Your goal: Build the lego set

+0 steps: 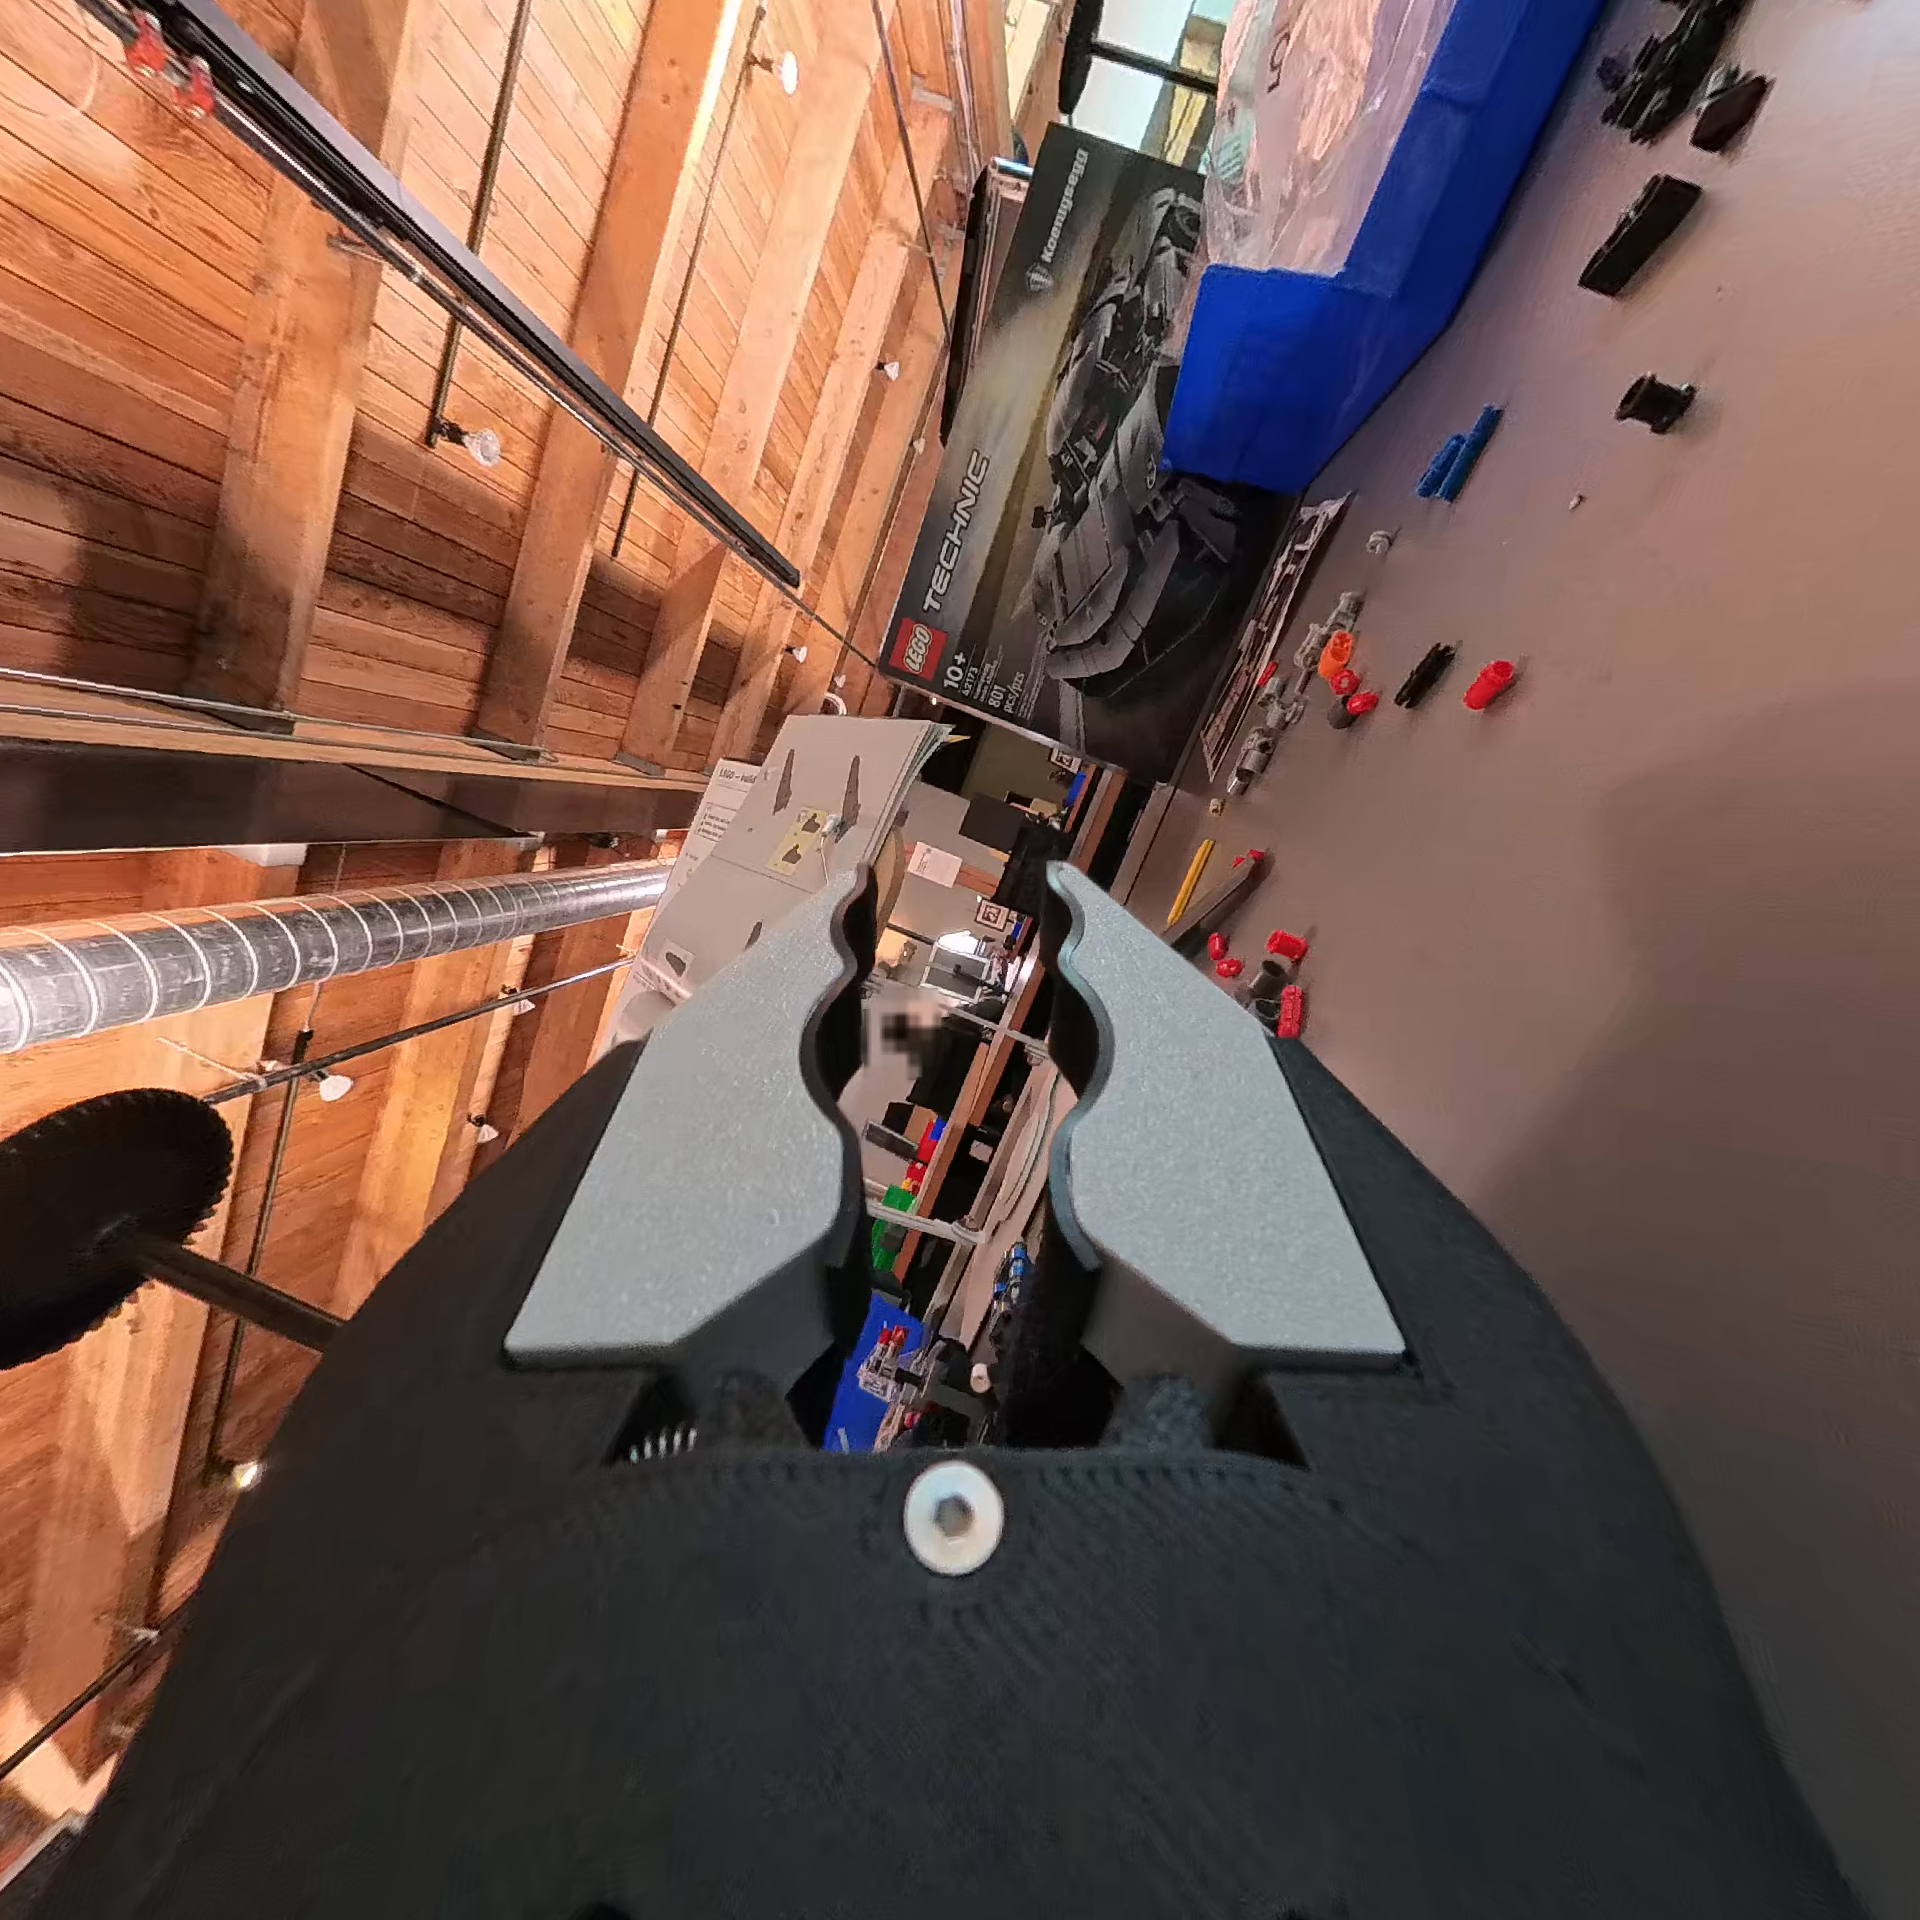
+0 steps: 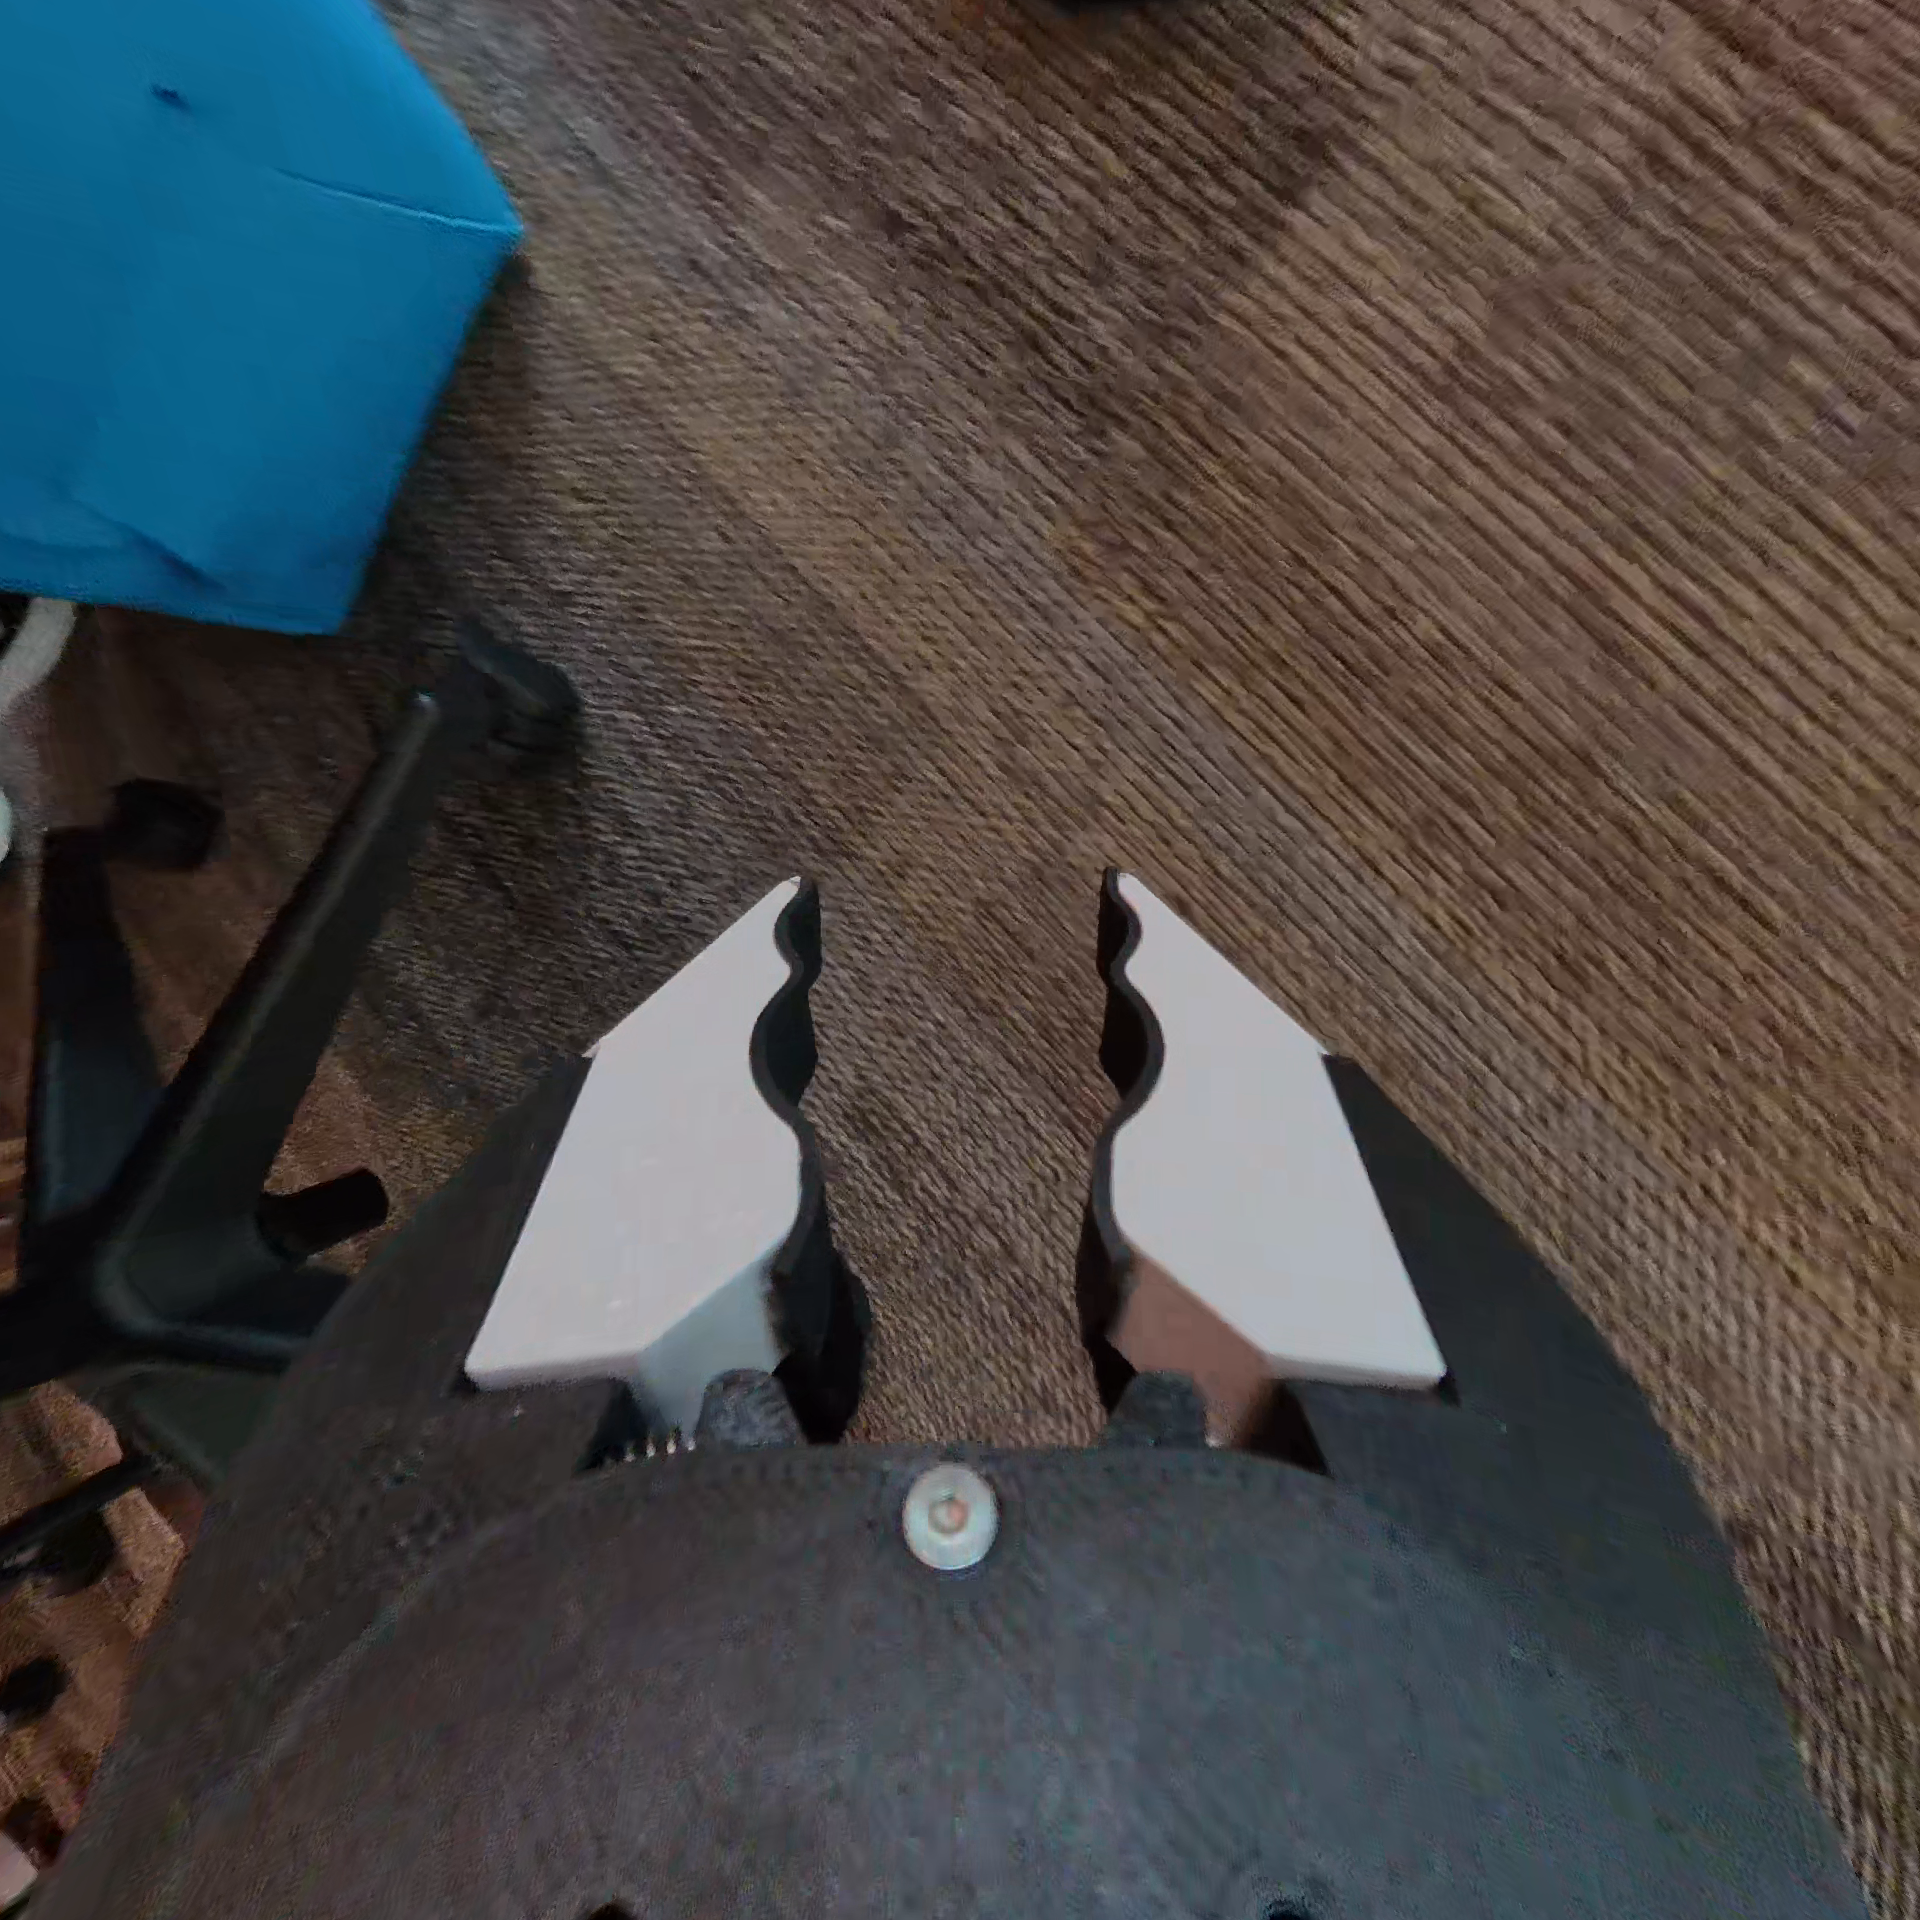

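Note:
The left wrist view is rolled on its side, with the grey table (image 1: 1683, 1039) running down the right. My left gripper (image 1: 956, 883) is open and empty, held in the air beside the table. Loose lego parts lie on the table: red pins (image 1: 1488, 684), black pieces (image 1: 1640, 235), blue pieces (image 1: 1460, 455), a yellow axle (image 1: 1190, 881). The set's box (image 1: 1049, 457) stands at the table's far edge, with an open instruction booklet (image 1: 790, 831) near it. My right gripper (image 2: 956, 883) is open and empty, pointing down at brown carpet (image 2: 1247, 468).
A blue tray (image 1: 1351, 312) holding clear plastic bags sits on the table by the box. A wooden ceiling with a metal duct (image 1: 312, 945) fills the left. In the right wrist view a blue cloth corner (image 2: 208, 312) and a black chair base (image 2: 260, 1039) are on the left. The grippers' ends are close to 105 centimetres from one another.

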Tool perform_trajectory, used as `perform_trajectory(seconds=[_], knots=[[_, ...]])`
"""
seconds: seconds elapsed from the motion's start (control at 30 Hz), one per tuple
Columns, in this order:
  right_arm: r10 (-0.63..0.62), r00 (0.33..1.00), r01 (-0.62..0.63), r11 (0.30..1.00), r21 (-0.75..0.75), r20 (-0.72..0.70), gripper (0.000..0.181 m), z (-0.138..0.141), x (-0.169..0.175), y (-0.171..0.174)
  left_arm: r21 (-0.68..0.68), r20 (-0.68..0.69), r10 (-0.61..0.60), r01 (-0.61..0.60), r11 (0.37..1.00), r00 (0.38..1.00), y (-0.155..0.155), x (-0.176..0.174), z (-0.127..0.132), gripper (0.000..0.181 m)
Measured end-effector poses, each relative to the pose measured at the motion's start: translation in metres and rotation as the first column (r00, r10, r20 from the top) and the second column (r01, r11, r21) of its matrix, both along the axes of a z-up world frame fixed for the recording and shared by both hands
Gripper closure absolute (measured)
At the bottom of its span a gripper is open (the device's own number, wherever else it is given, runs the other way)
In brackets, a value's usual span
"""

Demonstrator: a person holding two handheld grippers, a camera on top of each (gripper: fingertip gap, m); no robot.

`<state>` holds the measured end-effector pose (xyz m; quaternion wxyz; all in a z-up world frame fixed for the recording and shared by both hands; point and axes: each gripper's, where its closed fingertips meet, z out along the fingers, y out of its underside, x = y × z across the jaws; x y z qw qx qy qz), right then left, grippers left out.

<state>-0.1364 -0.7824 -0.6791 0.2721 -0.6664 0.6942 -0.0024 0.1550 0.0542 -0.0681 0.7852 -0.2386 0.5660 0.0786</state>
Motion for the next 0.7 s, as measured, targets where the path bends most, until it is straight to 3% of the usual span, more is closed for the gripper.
perform_trajectory(seconds=[0.27, 0.4, 0.57, 0.7], knots=[[-0.256, 0.958, 0.248, 0.966, -0.076, -0.127, 0.127, -0.044, -0.103, -0.132, -0.018, -0.007, 0.06, -0.06, 0.998, 0.998, 0.011, 0.001, -0.002, 0.157], [-0.383, 0.91, 0.365, 0.921, -0.134, -0.157, 0.128, -0.072, -0.153, -0.199, 0.003, -0.014, 0.204, -0.204, 0.979, 0.979, 0.023, -0.007, -0.002, 0.163], [-0.587, 0.8, 0.551, 0.8, -0.236, -0.124, 0.133, -0.111, -0.215, -0.3, -0.078, 0.057, 0.242, -0.238, 0.968, 0.969, -0.023, -0.048, 0.012, 0.167], [-0.721, 0.691, 0.681, 0.676, -0.28, -0.059, 0.137, -0.137, -0.256, -0.371, -0.069, -0.017, 0.234, -0.234, 0.97, 0.972, -0.079, -0.084, -0.002, 0.165]])
